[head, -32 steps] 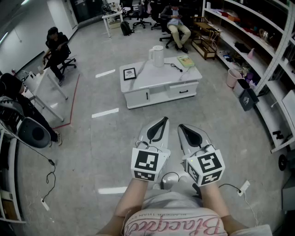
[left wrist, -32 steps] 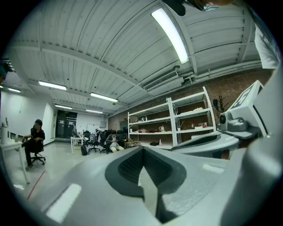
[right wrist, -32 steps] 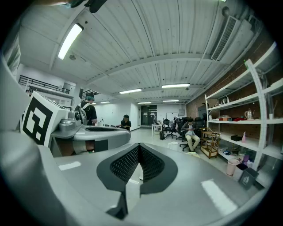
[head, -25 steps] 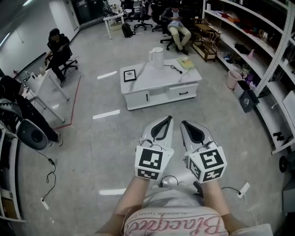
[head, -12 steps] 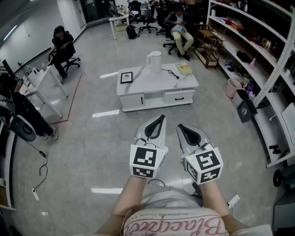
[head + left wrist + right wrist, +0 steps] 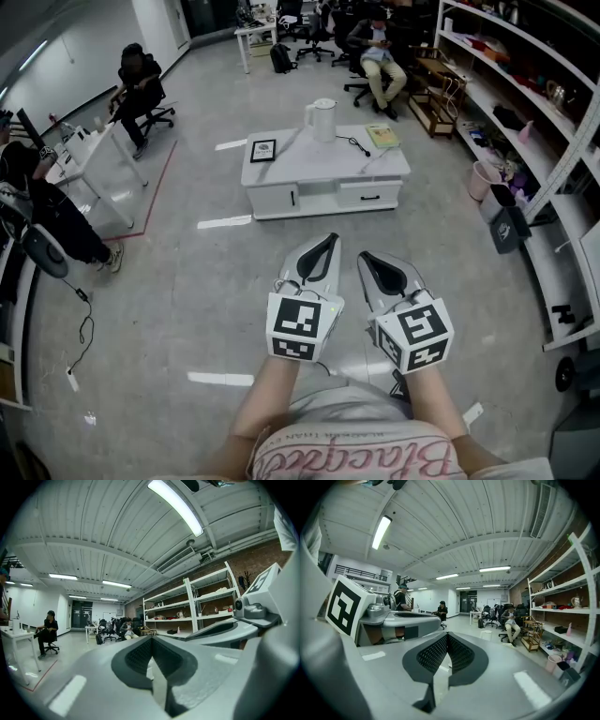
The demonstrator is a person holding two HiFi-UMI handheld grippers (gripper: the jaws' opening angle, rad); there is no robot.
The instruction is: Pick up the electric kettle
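A low white worktop (image 6: 314,171) with drawers in its front stands on the grey floor (image 6: 187,309). A white electric kettle (image 6: 322,119) stands upright near the worktop's far edge. Left of the kettle, nearer the front, lies a black-framed card (image 6: 262,150). Right of the kettle lie a black cable (image 6: 357,142) and, beyond it, a green book (image 6: 382,137).

Pale grey plastic left gripper (image 6: 330,241) and right gripper (image 6: 363,257), black ribbed pads (image 6: 138,656), white cube with black square markers (image 6: 302,328) on each; white shirt with pink script lettering (image 6: 352,455).
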